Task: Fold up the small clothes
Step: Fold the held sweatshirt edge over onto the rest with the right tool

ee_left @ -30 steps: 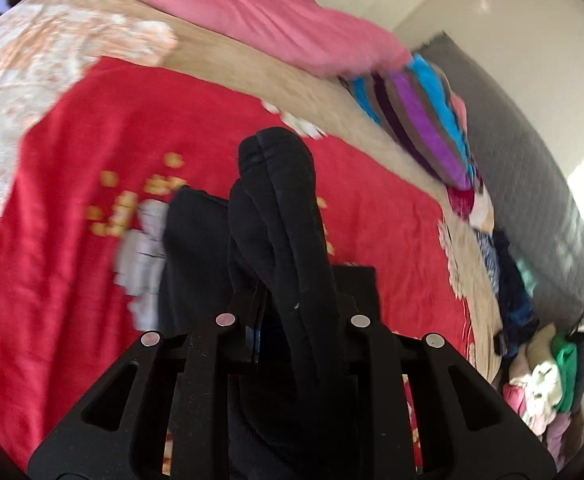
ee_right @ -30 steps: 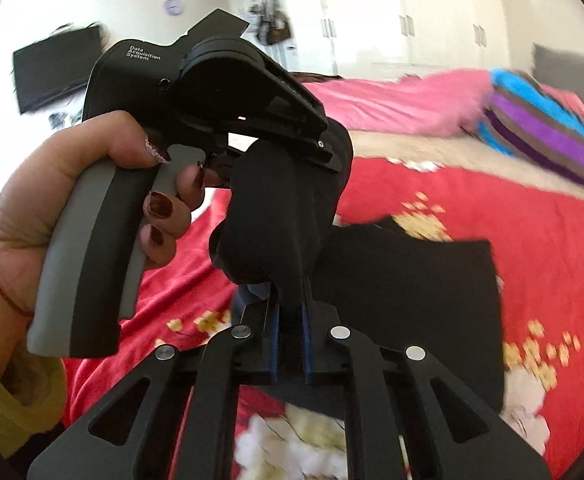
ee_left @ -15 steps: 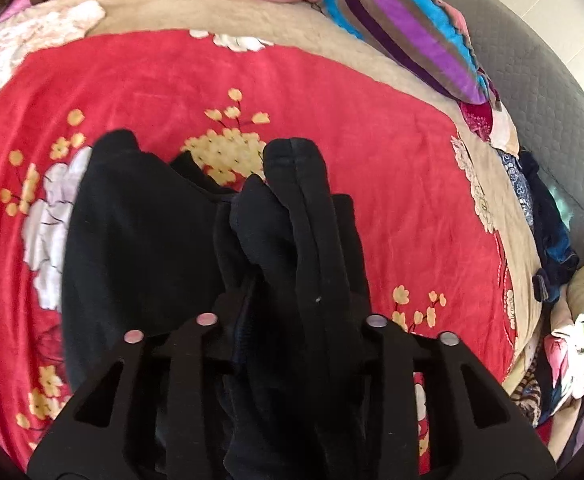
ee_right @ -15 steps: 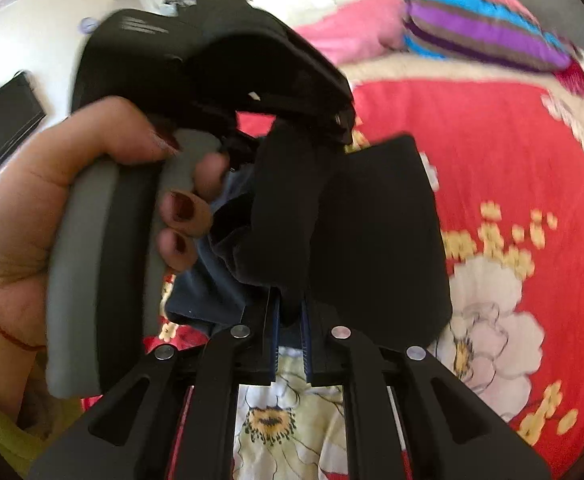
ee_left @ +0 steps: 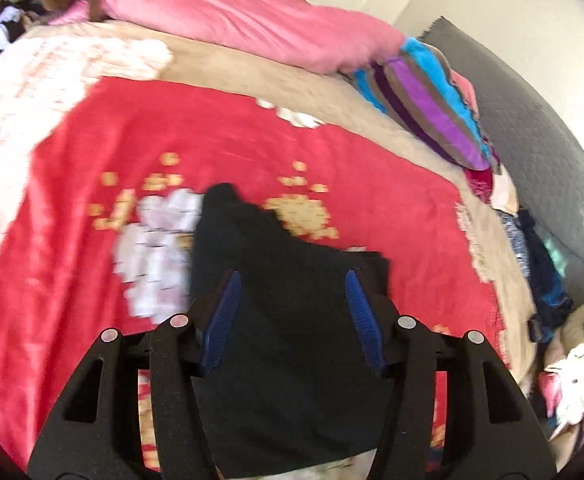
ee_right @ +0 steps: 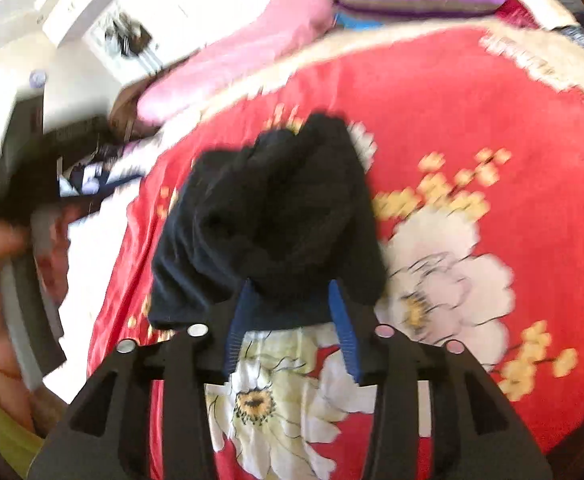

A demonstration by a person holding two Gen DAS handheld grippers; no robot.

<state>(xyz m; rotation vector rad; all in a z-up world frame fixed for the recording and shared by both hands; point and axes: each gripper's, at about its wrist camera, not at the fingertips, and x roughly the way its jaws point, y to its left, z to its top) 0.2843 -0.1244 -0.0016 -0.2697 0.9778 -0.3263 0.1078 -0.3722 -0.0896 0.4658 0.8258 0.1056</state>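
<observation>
A small black garment (ee_left: 288, 320) lies on the red flowered blanket (ee_left: 212, 128). In the left wrist view my left gripper (ee_left: 292, 276) is open, its blue pads spread wide just above the cloth, holding nothing. In the right wrist view the same garment (ee_right: 276, 216) lies bunched and partly folded, and my right gripper (ee_right: 290, 286) is open with its pads at the garment's near edge. The left gripper's handle, in a hand, shows blurred at the far left of the right wrist view (ee_right: 32, 240).
A pink bolster (ee_left: 232, 20) and a striped pillow (ee_left: 432, 108) lie at the bed's far side. A grey headboard (ee_left: 540, 152) stands at the right. A pile of mixed clothes (ee_left: 572, 352) lies at the right edge.
Both grippers were shut on the black garment and held it up. Now both have opened and let it go, and it lies on the blanket. The left hand has drawn away leftward.
</observation>
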